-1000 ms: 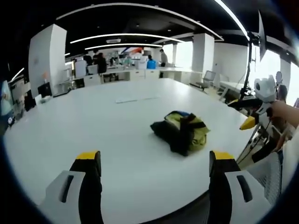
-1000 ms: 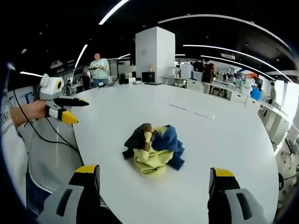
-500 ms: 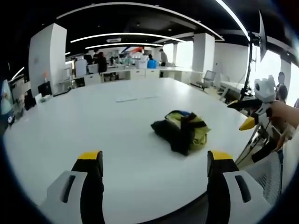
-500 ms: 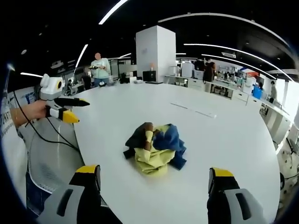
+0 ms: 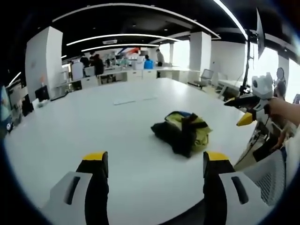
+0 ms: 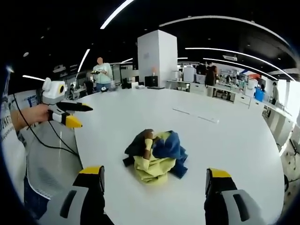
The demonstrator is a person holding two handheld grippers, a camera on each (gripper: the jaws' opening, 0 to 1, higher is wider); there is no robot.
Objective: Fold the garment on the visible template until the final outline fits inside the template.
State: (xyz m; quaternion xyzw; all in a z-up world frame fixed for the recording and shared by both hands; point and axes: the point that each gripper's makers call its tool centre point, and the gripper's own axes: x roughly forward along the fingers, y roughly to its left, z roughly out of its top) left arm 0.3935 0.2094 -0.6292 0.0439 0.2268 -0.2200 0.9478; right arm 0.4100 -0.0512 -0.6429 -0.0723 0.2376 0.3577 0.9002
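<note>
Since a second ago your hands have hardly shifted: the garment sits about where it did in both views, and only the jaws have drawn slightly inward in each picture. Your left gripper [image 5: 152, 161] hangs with its jaws wide apart and empty, and your right gripper [image 6: 154, 176] does the same. The garment [image 5: 182, 131], a crumpled heap of yellow, blue and dark cloth, lies bunched on the round white table [image 5: 70, 126], ahead of both grippers and touched by neither. I judge the folding not yet started; you are at the approach. Next you likely need to reach in, take an edge in each gripper and spread the heap flat. I cannot make out a template outline under it. No containers are visible.
</note>
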